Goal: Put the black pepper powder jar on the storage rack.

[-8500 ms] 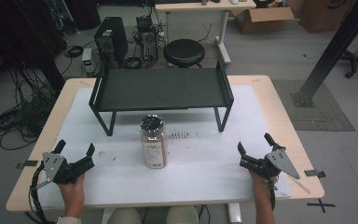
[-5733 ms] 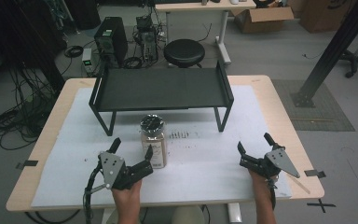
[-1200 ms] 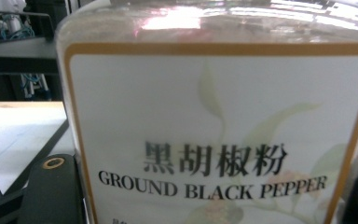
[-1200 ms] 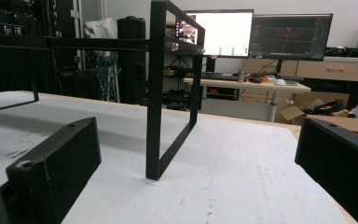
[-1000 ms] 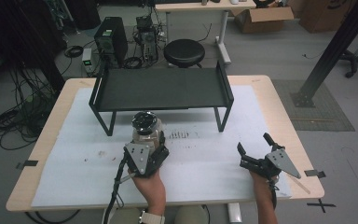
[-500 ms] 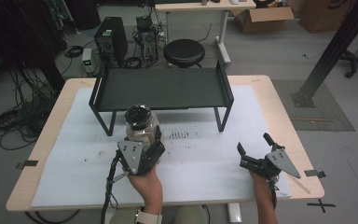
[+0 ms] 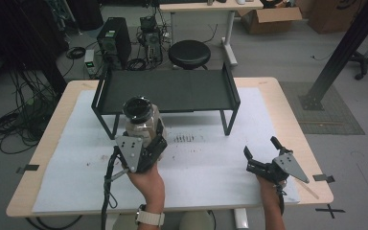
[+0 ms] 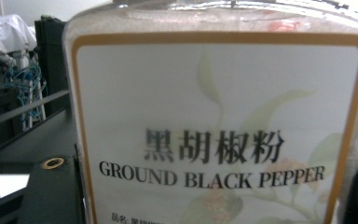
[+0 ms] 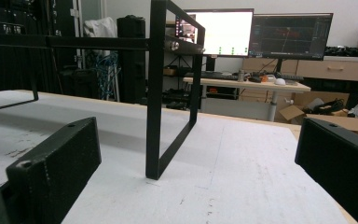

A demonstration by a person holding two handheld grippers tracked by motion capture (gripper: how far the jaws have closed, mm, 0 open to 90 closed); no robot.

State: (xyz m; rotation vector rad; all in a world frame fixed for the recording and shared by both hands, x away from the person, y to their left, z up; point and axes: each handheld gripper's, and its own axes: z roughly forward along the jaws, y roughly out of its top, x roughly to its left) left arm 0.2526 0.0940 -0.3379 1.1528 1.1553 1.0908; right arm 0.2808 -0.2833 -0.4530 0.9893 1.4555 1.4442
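Observation:
A clear jar of ground black pepper (image 7: pixel 141 117) with a dark lid hangs above the white table cover, in front of the left end of the black shelf rack (image 7: pixel 167 90). My left gripper (image 7: pixel 148 139) is shut on the jar's lower body. In the left gripper view the jar's label (image 8: pixel 219 130) stands close up, with the rack's tray (image 8: pixel 23 140) behind it at the left. My right gripper (image 7: pixel 259 152) rests open near the table's front right, nothing between its jaws. In the right gripper view the rack's leg frame (image 9: pixel 168 88) stands ahead on the cover.
The white cover (image 7: pixel 206 158) has dark smudges near its middle. The wooden table edge (image 7: pixel 287 110) runs along the right. Beyond the table stand a round stool (image 7: pixel 189 53), computer cases and cables on the floor, plus a second desk.
My left gripper has lifted the pepper jar up off the cover and carried it slightly toward the rack's left end. The right gripper has stayed where it was.

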